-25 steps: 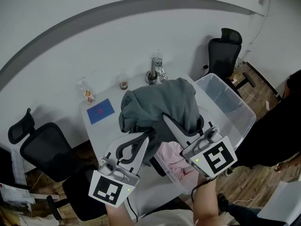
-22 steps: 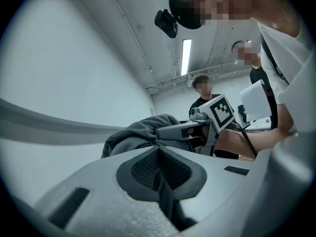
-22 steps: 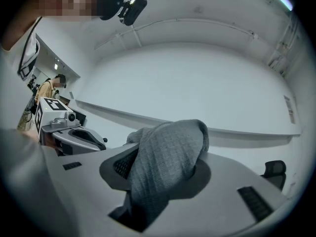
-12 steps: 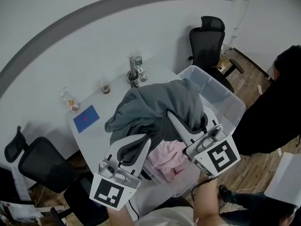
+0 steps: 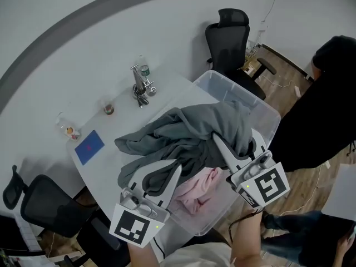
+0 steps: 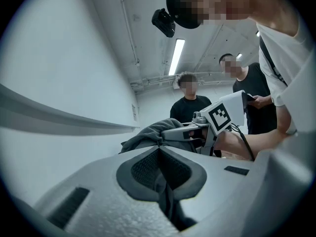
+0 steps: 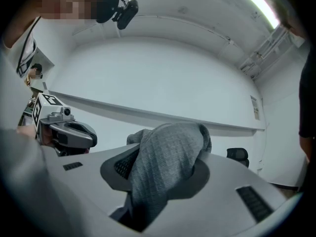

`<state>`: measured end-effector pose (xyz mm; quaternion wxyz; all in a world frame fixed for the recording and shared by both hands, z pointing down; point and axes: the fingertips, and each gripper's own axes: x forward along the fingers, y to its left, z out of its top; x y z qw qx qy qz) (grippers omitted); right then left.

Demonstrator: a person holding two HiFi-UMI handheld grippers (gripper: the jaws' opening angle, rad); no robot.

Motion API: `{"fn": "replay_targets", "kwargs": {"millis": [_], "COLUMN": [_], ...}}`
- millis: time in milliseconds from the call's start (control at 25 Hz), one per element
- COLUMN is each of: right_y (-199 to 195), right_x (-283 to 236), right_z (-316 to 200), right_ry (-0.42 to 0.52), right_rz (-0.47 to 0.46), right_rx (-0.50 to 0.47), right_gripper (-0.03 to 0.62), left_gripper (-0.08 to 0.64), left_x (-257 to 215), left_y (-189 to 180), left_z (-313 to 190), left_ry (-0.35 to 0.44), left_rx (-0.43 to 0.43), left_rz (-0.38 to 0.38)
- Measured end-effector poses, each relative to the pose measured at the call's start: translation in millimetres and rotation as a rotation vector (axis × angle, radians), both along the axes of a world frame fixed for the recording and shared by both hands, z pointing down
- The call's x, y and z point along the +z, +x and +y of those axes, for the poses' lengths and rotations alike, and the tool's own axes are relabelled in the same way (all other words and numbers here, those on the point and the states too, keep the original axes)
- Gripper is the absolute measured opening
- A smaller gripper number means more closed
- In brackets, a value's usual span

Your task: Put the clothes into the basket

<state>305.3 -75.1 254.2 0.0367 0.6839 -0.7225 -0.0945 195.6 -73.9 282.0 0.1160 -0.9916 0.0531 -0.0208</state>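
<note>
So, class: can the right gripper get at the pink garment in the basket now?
Probably not yet: the right gripper has its jaws shut on the grey garment, which also drapes over part of the pink garment in the basket.

Looks like an office or lab room to me: plain white table (image 5: 128,121) set against bare white walls (image 5: 67,15), a black swivel chair (image 5: 228,35) past its far end, another chair (image 5: 47,204) at its near-left corner, wood floor (image 5: 289,74) to its right, and a strip light (image 6: 177,57) overhead.
</note>
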Motion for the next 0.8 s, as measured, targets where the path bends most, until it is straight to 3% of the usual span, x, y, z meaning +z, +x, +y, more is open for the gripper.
{"fn": "replay_targets", "kwargs": {"millis": [440, 800], "right_y": [28.8, 17.1], "right_x": [71.5, 131.0], "right_z": [28.2, 26.0], "right_ry": [-0.174, -0.415], "right_rz": [-0.014, 0.048], "right_rx": [0.066, 0.031], "right_gripper": [0.132, 0.141], "left_gripper": [0.006, 0.006], "left_x": [30.2, 52.0], "left_y": [32.0, 45.1], "left_z": [12.1, 9.5], "left_ry": [-0.052, -0.112], "left_rx": [0.064, 0.072], "left_rz": [-0.035, -0.059]}}
